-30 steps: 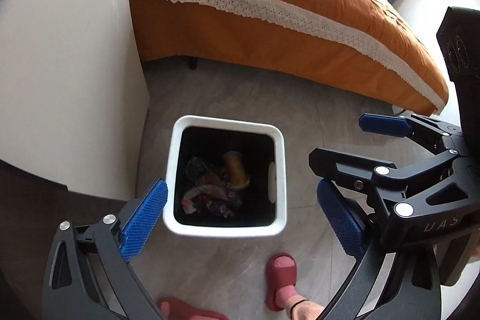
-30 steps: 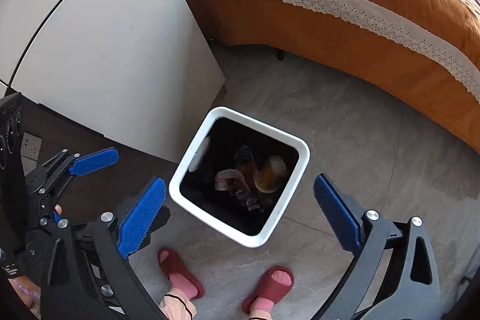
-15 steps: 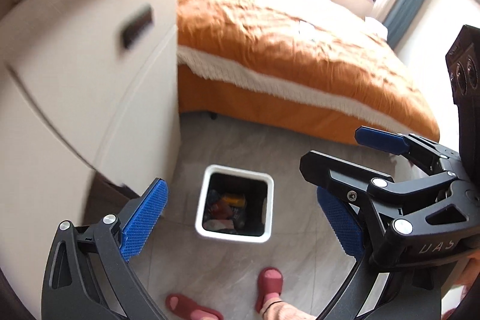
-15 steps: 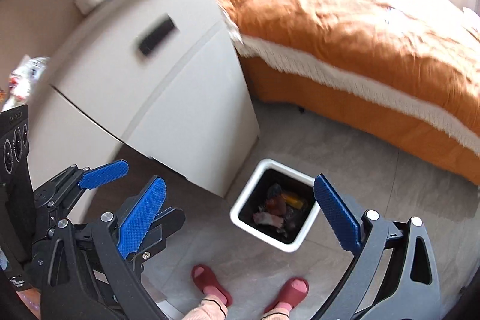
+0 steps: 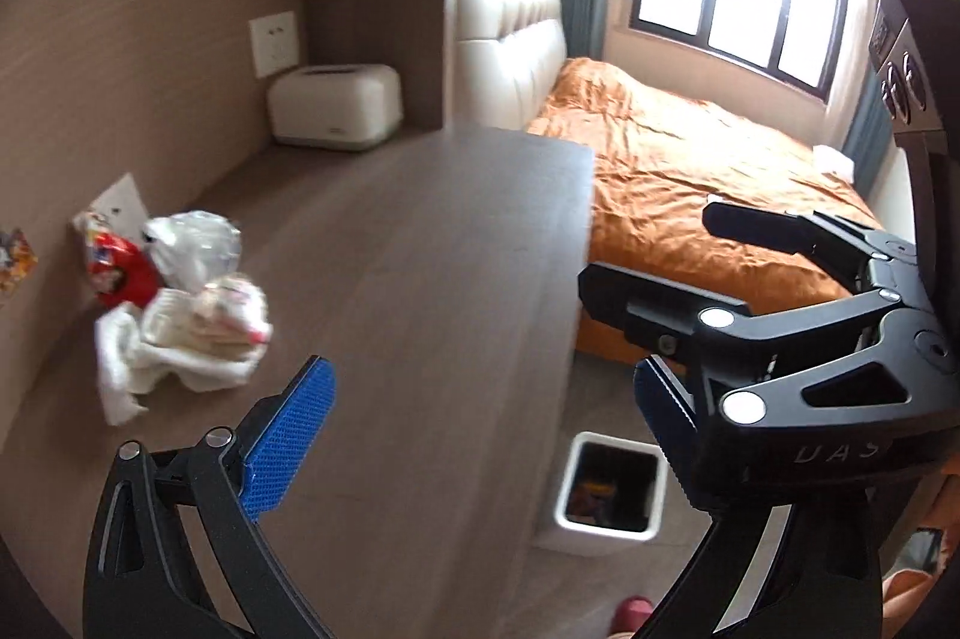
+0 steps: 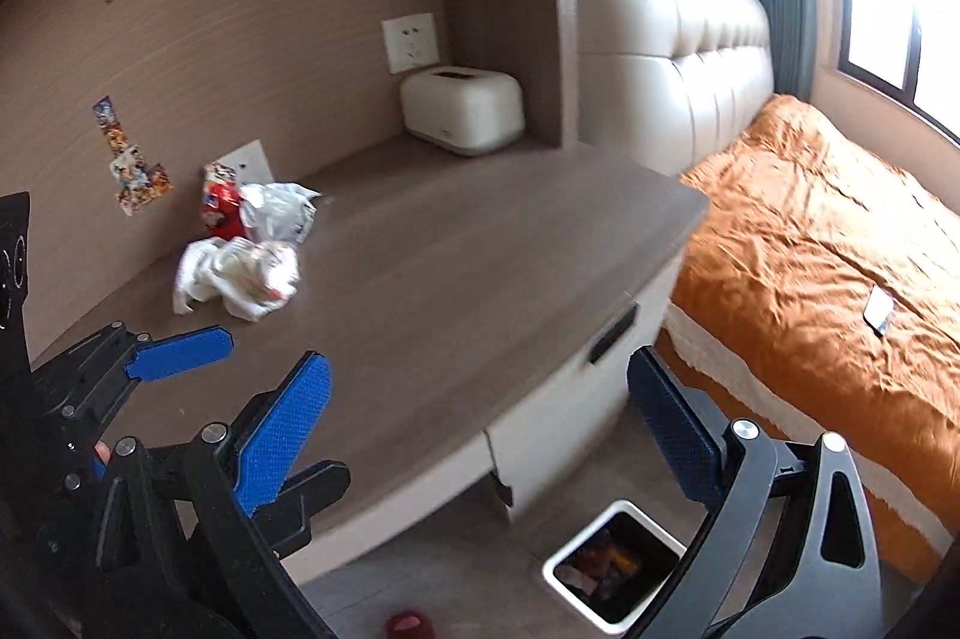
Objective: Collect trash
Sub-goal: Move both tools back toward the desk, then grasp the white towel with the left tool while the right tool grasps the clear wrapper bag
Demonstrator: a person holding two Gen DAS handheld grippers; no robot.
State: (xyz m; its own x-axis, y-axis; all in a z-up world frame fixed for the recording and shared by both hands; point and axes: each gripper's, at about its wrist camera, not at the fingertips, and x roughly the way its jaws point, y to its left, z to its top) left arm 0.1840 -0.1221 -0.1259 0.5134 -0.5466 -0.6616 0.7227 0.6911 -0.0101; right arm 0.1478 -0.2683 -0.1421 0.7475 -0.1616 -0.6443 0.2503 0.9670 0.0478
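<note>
Both the left gripper [image 5: 480, 435] and the right gripper [image 6: 480, 417] are held wide apart with nothing between them. The trash [image 6: 240, 249] is piled on the far left of the desk [image 6: 450, 291]. The bin [image 6: 612, 573] is seen on the floor near the bed [image 6: 840, 249].

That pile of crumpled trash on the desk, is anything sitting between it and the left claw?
Nothing visible does. Bare desktop lies between the open left claw and the crumpled trash. The tissue box sits apart, in the far corner.
</note>
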